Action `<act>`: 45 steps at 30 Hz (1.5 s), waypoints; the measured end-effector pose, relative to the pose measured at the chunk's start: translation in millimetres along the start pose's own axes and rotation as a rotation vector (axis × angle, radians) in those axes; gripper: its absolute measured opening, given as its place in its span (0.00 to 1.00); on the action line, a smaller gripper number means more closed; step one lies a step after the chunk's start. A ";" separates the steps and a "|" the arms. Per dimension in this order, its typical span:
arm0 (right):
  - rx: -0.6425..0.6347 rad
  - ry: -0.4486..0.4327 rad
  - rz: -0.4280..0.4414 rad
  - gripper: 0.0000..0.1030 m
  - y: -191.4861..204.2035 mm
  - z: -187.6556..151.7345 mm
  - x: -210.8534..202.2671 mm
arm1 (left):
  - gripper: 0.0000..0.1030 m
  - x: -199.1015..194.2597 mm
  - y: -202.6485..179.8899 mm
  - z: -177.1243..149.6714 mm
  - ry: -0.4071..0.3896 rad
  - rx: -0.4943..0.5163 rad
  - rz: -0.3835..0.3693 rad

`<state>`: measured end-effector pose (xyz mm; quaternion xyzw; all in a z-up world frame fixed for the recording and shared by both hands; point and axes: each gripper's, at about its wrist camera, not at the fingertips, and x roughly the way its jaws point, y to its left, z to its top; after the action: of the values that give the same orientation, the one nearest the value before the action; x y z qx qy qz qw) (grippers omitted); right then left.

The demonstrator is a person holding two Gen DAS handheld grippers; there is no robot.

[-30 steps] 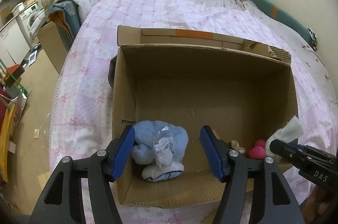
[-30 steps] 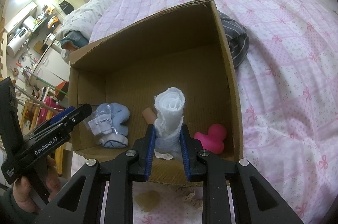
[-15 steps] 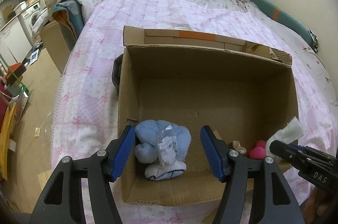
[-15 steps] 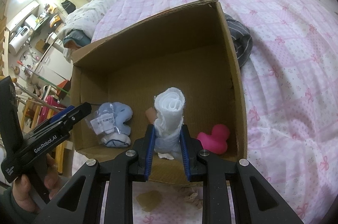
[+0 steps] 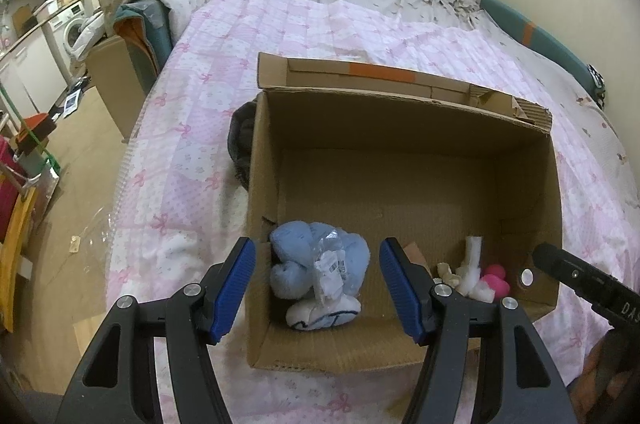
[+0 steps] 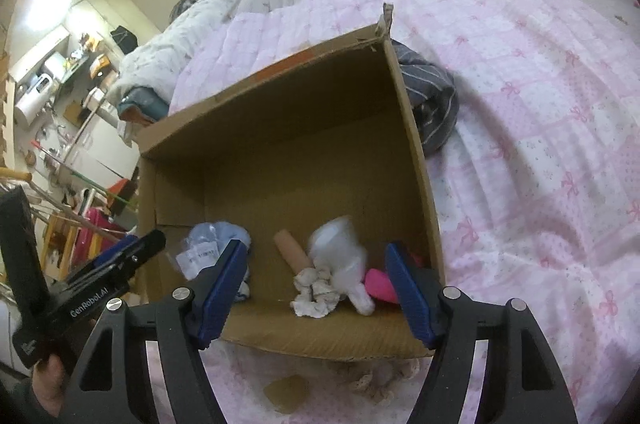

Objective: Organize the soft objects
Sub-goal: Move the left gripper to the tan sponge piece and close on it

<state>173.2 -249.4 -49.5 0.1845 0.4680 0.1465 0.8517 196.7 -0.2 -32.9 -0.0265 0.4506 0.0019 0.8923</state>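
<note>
Now the right tool (image 6: 316,288) has let go of the white rolled cloth (image 6: 340,254), which it was squeezing a moment ago. Its blue pads are wide apart, and the cloth has dropped into the cardboard box (image 6: 412,152).

From the left wrist view, the left tool (image 5: 316,284) is wide open and holds nothing. It hangs over the near left part of the cardboard box (image 5: 260,184). Below it lies a light blue plush toy (image 5: 304,256) with a clear plastic tag (image 5: 330,264) and a white foot. It sits in the near left corner of the box. Over on the right side of the box floor are the white cloth (image 5: 472,264), a pink squishy toy (image 5: 496,282) and a small cream scrunchie (image 5: 448,270), all close together. The box sits on a bed with a pink quilt (image 5: 192,128). A dark striped cloth (image 5: 240,140) lies just beside the left box wall.

From the right wrist view, the white cloth looks blurry and loose. It lies near the front of the box, touching the cream scrunchie (image 6: 314,290) and the pink toy (image 6: 380,284). A peach tube (image 6: 290,248) lies just to its left. The blue plush (image 6: 216,244) is in the left corner. The dark striped cloth (image 6: 432,104) is outside the right wall. The left tool (image 6: 136,252) shows at the left edge.
</note>
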 end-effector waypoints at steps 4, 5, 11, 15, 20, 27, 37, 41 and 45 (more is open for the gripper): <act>0.002 -0.006 -0.006 0.73 -1.4 -2.2 -3.6 | 0.60 -6.5 0.0 -4.5 -0.005 0.005 0.005; 0.001 -0.008 -0.007 0.73 -1.1 -2.6 -5.1 | 0.60 -8.3 0.2 -6.3 -0.006 0.006 0.008; -0.001 -0.021 -0.013 0.73 -2.4 -9.3 -19.2 | 0.60 -15.2 2.1 -23.2 0.012 -0.003 0.011; 0.008 -0.024 -0.021 0.73 -7.8 -17.1 -30.4 | 0.60 -18.9 4.5 -34.8 0.036 -0.019 0.003; 0.072 -0.014 -0.018 0.73 -18.8 -29.2 -38.5 | 0.60 -18.7 6.3 -52.7 0.096 -0.034 -0.029; 0.142 0.048 -0.037 0.73 -29.7 -48.5 -38.2 | 0.60 1.8 -33.1 -94.2 0.270 0.087 -0.142; 0.182 0.086 -0.069 0.73 -40.1 -59.0 -36.1 | 0.57 55.3 -97.5 -138.7 0.440 0.362 -0.215; 0.209 0.098 -0.079 0.73 -48.9 -60.8 -35.9 | 0.32 60.1 -94.6 -140.4 0.441 0.344 -0.199; 0.224 0.106 -0.086 0.73 -52.6 -60.5 -33.9 | 0.11 56.9 -88.2 -137.2 0.443 0.312 -0.227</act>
<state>108.1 -299.7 -78.0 0.2502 0.5334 0.0663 0.8053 122.6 -96.2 -155.9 0.0612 0.6233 -0.1729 0.7602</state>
